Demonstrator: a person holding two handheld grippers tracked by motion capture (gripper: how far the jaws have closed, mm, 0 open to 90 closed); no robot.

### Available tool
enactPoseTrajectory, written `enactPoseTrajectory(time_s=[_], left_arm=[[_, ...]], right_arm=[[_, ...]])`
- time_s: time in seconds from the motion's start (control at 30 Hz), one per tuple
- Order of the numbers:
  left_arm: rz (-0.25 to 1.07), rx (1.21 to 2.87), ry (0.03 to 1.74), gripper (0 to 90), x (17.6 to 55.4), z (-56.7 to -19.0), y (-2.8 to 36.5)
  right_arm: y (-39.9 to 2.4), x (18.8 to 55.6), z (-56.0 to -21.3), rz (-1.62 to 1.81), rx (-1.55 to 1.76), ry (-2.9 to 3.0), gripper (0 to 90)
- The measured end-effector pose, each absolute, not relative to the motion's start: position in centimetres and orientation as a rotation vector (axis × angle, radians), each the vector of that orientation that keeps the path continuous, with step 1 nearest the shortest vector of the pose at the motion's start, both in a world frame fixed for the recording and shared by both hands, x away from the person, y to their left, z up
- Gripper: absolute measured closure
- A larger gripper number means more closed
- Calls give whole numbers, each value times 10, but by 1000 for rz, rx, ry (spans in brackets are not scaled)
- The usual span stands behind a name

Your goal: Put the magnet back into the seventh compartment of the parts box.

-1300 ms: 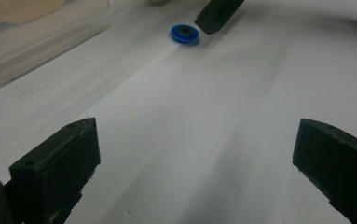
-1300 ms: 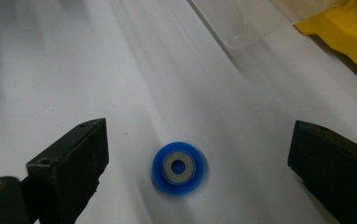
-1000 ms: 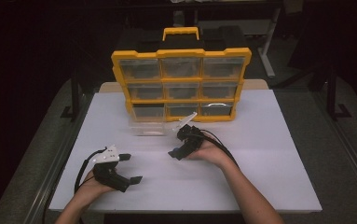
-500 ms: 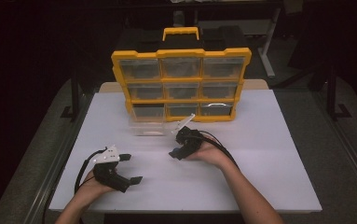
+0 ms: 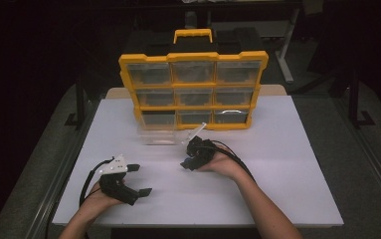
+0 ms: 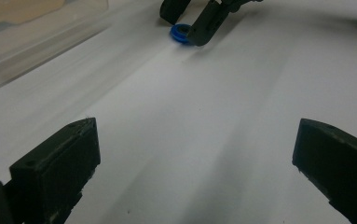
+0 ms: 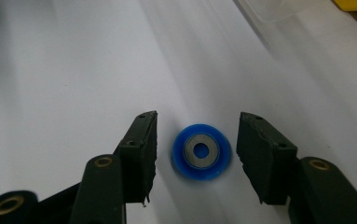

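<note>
Right gripper (image 5: 188, 162) held low over the middle of the white table (image 5: 287, 164), forearm reaching in from the lower right edge of the high view, wrist bent so that the tool tips down and toward the left. Fingers (image 7: 141, 154) standing apart on either side of a small blue ring (image 7: 202, 150) with a grey metal centre, lying flat on the table; a narrow gap showing on each side in the right gripper view, so no pad pressing on it yet. Have just been closing in on the ring, which lies between them. Seen again from the left gripper view as a blue ring (image 6: 181, 33) under the far gripper's tips (image 6: 188, 25).

Left gripper (image 5: 137, 180) resting near the front left corner of the table, hand behind it, grey plate on top, pointing to the right. Fingers (image 6: 57, 172) spread wide with nothing between them, only bare table ahead.

Clear plastic drawer (image 5: 165, 135) lying on the table just beyond the right gripper, in front of the yellow organizer (image 5: 193, 57) standing upright at the far side.

Against the earlier high views: both hands in the same spots, drawer and organizer unmoved, right fingers narrower than a second ago.
</note>
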State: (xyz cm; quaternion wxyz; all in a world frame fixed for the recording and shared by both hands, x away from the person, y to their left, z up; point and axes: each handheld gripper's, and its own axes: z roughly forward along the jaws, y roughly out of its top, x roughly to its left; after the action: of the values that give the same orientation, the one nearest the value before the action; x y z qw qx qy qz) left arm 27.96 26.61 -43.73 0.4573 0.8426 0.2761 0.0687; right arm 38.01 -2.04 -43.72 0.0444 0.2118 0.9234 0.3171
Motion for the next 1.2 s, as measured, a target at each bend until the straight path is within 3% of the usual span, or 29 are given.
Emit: enactPoseTrajectory(time_s=[0.57, 1.2], left_arm=[[174, 2078, 680, 6, 279, -437, 266], [214, 2091, 637, 6, 280, -438, 265]], right_arm=[[-21, 380, -439, 950, 630, 2814, 595], [-24, 380, -430, 937, 652, 2784, 607]])
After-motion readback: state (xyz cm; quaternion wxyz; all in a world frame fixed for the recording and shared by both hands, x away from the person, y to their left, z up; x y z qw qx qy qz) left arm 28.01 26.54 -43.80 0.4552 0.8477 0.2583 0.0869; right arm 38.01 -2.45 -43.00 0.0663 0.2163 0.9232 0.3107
